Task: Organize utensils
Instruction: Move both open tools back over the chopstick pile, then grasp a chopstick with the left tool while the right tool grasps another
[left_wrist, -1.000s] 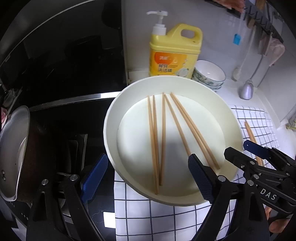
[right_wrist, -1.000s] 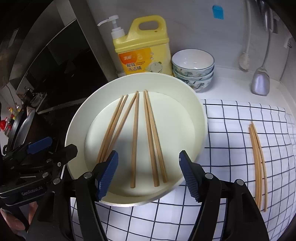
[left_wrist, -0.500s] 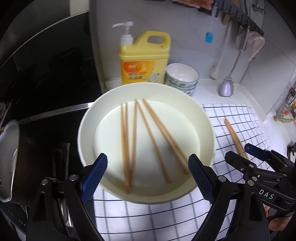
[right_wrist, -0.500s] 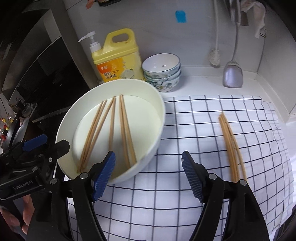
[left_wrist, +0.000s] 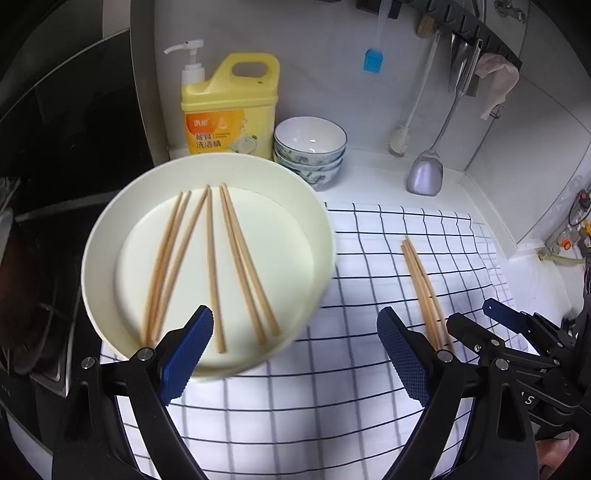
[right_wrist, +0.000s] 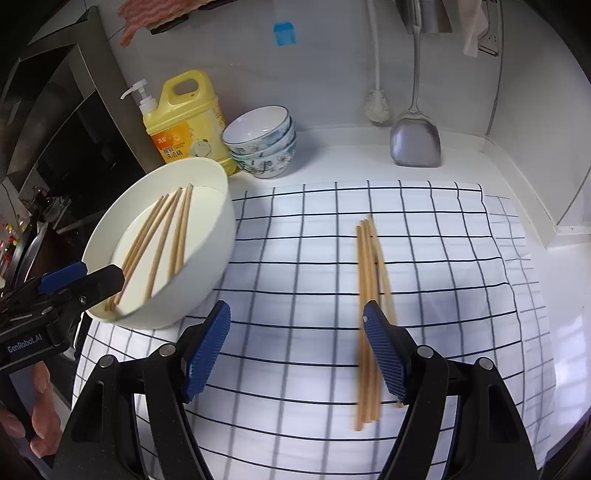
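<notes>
A cream bowl (left_wrist: 110, 236) holds several loose wooden chopsticks (left_wrist: 210, 266) at the left end of the checked cloth (left_wrist: 295, 387). Another bundle of chopsticks (right_wrist: 364, 273) lies straight on the cloth to the right. My left gripper (left_wrist: 295, 354) is open above the bowl's near right rim and the cloth, with nothing gripped. My right gripper (right_wrist: 295, 350) is open over the cloth. Its right finger overlaps the near part of the bundle in this view, and nothing lies between its pads. Each gripper appears in the other's view: the left gripper (right_wrist: 85, 280) by the bowl (right_wrist: 207, 258), the right gripper (left_wrist: 480, 321) near the bundle (left_wrist: 424, 288).
A yellow detergent bottle (left_wrist: 229, 107) and stacked blue-patterned bowls (left_wrist: 310, 147) stand against the back wall. A metal spatula (right_wrist: 415, 140) and a brush (right_wrist: 376, 103) hang there too. A dark stove (left_wrist: 55, 147) lies left of the cloth. A hand (right_wrist: 37, 406) holds the left gripper.
Both grippers have travelled to the right, so the bowl has slid leftward in both views. The bundle on the cloth now sits close under the right gripper. Both stay open.
</notes>
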